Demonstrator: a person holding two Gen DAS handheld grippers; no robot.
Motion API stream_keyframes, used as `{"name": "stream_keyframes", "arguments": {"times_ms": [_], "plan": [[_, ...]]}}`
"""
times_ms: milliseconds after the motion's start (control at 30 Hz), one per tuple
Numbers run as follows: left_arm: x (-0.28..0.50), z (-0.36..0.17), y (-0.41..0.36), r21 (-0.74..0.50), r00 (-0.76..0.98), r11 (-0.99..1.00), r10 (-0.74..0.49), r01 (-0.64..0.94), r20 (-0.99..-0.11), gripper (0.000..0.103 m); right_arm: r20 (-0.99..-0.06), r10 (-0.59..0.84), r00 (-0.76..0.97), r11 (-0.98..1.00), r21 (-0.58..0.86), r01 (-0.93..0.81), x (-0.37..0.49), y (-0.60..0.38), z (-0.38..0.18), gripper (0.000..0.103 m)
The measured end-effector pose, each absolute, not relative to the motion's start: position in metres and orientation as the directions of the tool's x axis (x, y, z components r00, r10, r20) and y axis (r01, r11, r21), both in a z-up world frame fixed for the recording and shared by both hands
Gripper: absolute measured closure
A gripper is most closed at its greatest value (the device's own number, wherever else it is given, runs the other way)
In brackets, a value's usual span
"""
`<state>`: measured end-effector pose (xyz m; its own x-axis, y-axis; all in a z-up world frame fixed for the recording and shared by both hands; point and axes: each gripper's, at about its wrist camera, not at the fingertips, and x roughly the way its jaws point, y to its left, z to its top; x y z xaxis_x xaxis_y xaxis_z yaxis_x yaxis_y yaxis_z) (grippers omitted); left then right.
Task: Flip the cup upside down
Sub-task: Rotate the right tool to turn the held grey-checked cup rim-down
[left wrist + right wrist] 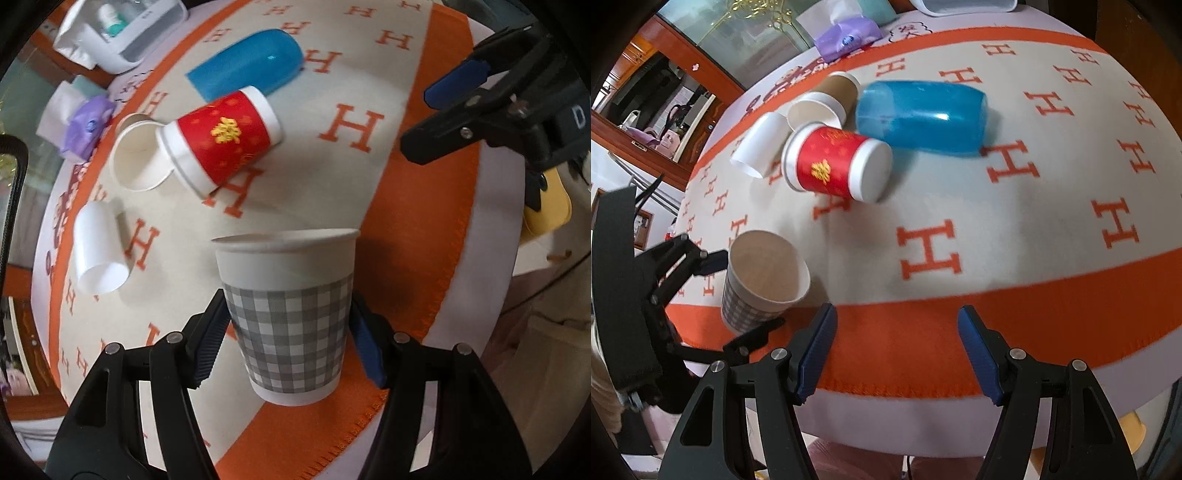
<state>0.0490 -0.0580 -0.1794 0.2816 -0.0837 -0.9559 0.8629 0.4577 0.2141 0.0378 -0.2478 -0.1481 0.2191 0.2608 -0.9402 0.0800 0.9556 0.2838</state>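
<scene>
Orange-and-cream H-patterned blanket [1015,229] over table. Left gripper [288,332] pinching gingham paper cup [291,317] at mid-wall, lower centre of frame, mouth up, seemingly lifted, probably for turning over. Right gripper [897,350] spread, holding nothing. Upper centre: red paper cup [221,144], blue plastic cup [247,62], white cup [98,247] lying on sides, well apart from grasp.

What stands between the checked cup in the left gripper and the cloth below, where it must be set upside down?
Nothing visible does. The left gripper holds the checked cup upright over the orange border, which is bare there. The red cup and blue cup lie farther away.
</scene>
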Motion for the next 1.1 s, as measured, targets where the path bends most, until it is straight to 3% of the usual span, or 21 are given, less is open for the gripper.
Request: {"name": "stream_keyframes", "arguments": {"times_ms": [167,200,267,300,600,800,933,1100], "plan": [[0.059,-0.180,-0.063,0.177,0.240,0.456,-0.083,0.872,-0.967,0.041,-0.944,0.253,0.212,0.956,0.277,0.092,0.030,-0.255,-0.153,0.034],[0.060,-0.180,-0.063,0.173,0.237,0.458,-0.085,0.872,-0.968,0.037,-0.944,0.253,0.212,0.956,0.277,0.092,0.029,-0.256,-0.153,0.034],[0.063,-0.177,-0.062,0.171,0.234,0.464,-0.082,0.869,-0.969,0.020,-0.944,0.250,0.213,0.957,0.274,0.093,0.029,-0.257,-0.151,0.034],[0.064,-0.175,-0.061,0.169,0.232,0.465,-0.082,0.869,-0.969,0.019,-0.944,0.250,0.215,0.957,0.274,0.092,0.029,-0.258,-0.150,0.034],[0.061,-0.148,-0.052,0.142,0.230,0.497,-0.120,0.856,-0.966,0.019,-0.939,0.261,0.223,0.961,0.276,0.037,0.032,-0.250,-0.137,0.034],[0.057,-0.115,-0.028,0.111,0.270,0.631,-0.162,0.768,-0.949,0.019,-0.933,0.254,0.255,0.965,0.226,-0.133,0.032,-0.222,-0.115,0.034],[0.047,-0.096,-0.005,0.072,0.302,0.731,-0.189,0.679,-0.934,0.019,-0.930,0.242,0.276,0.946,0.163,-0.279,0.036,-0.193,-0.098,0.034],[0.034,-0.090,0.034,0.038,0.349,0.900,-0.129,0.434,-0.928,0.019,-0.926,0.224,0.305,0.882,0.059,-0.468,0.039,-0.154,-0.079,0.034]]}}
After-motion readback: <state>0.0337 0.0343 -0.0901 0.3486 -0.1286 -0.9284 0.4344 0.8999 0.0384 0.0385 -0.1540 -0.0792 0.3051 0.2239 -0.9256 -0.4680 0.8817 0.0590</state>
